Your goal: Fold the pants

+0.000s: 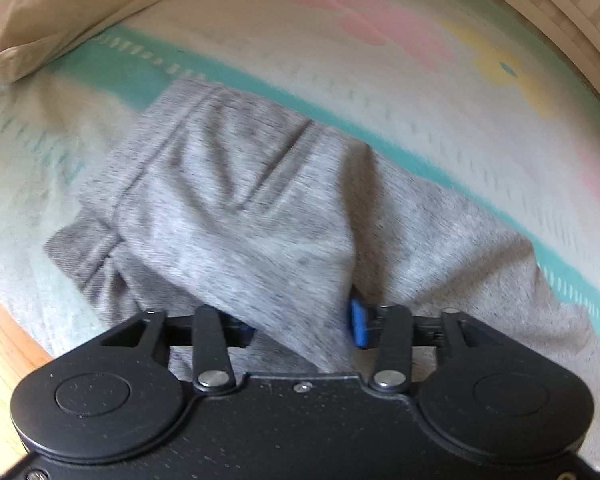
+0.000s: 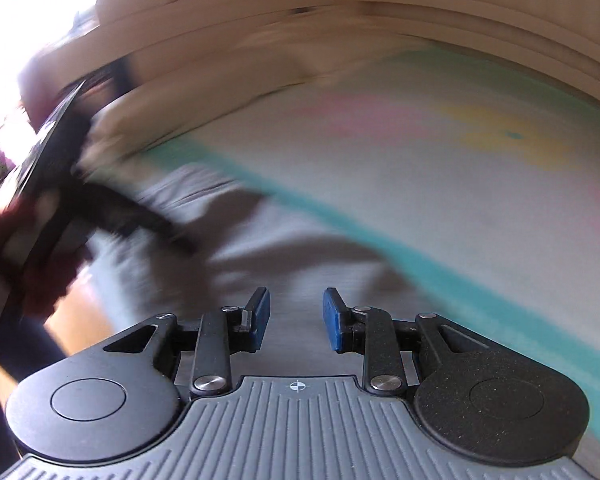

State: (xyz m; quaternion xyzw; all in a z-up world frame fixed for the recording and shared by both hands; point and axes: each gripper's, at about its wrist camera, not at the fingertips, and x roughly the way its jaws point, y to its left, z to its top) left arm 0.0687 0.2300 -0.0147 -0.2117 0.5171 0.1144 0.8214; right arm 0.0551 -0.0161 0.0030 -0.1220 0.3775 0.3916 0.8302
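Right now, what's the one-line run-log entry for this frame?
left hand-held gripper: shut on grey pants | right hand-held gripper: open, holding nothing, over pants | surface: patterned blanket

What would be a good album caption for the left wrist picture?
Left gripper clamps a fold of grey pants, lifting it over a pastel bedspread.
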